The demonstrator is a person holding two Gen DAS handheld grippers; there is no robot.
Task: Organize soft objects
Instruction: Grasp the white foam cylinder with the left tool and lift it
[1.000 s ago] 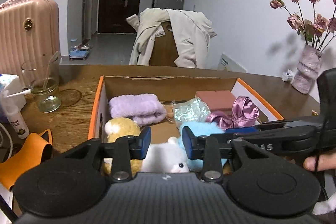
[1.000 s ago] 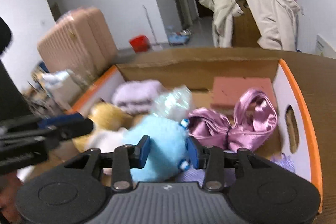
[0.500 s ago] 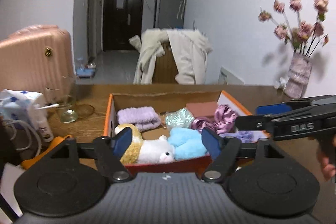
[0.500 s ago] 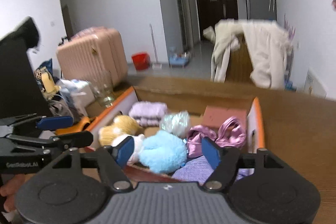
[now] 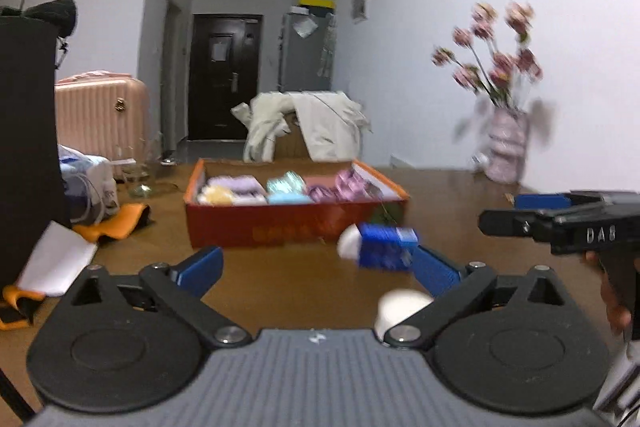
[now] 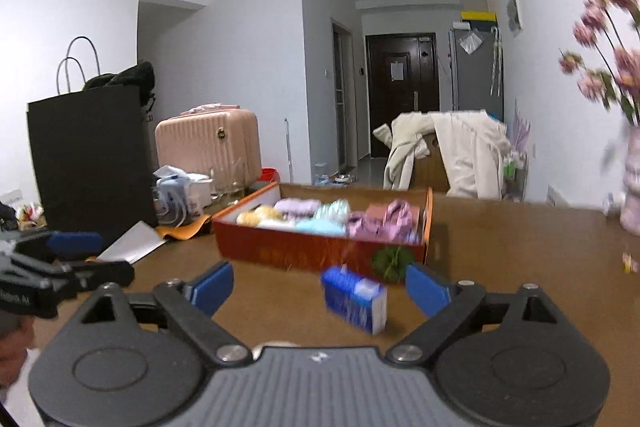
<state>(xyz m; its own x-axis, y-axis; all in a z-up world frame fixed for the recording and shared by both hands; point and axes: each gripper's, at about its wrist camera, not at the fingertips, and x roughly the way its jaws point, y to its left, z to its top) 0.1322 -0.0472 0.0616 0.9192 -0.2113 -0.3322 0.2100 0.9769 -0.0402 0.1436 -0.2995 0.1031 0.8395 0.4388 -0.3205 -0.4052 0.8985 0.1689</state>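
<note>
Ahead of me, a brown wooden table point(image 6: 520, 259) holds a small blue-and-white carton point(image 6: 355, 299), a green leafy clump point(image 6: 393, 259) just beside it, and a blurred pink vase of pink flowers point(image 5: 506, 151) at far right. Tall black paper bag point(image 6: 90, 159) at left, white sheet point(image 6: 134, 242) and orange cloth point(image 5: 114, 223) near its base. Behind: ribbed pink suitcase point(image 6: 210, 147), chair draped with a cream coat point(image 6: 452, 155), dark door point(image 6: 400, 87), grey fridge point(image 5: 306, 51).

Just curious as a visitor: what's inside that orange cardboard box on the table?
The orange cardboard box holds soft things: a yellow plush, lilac towel, light-blue plush and purple satin cloth. Its near wall hides whatever lies beneath them.
</note>
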